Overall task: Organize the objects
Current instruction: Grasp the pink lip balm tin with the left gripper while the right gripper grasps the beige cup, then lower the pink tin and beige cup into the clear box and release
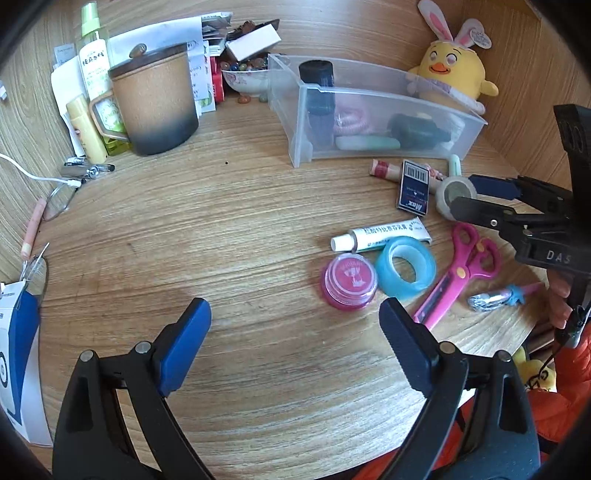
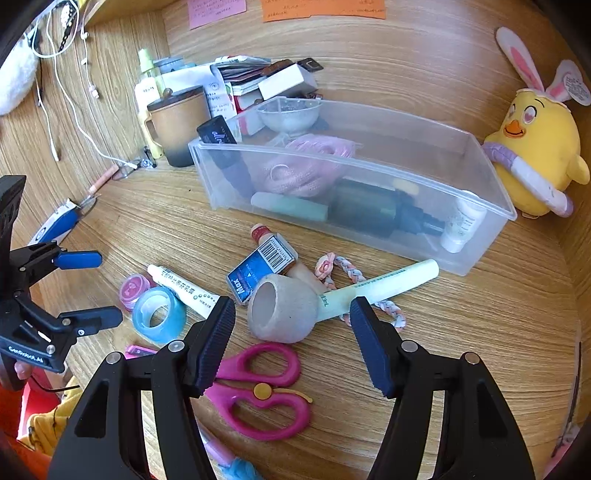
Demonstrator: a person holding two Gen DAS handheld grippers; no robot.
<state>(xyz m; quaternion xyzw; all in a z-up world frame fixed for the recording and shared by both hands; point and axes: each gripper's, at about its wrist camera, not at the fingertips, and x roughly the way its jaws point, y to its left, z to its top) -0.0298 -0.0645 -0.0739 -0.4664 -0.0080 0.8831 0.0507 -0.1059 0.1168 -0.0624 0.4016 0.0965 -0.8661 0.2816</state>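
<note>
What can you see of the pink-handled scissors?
The pink-handled scissors look like plastic, with two loop handles, a yellow pivot disc and what looks like a pink sheath over the blades. Closed, lying flat on the wooden desk, beside the blue tape ring. The open right gripper hovers over the handles.

A brown lidded mug (image 1: 155, 99) stands on the tabletop (image 1: 240, 221). A spray bottle (image 1: 94, 55) and papers (image 1: 162, 33) sit behind it; eyeglasses (image 1: 59, 201) lie left of it.
</note>
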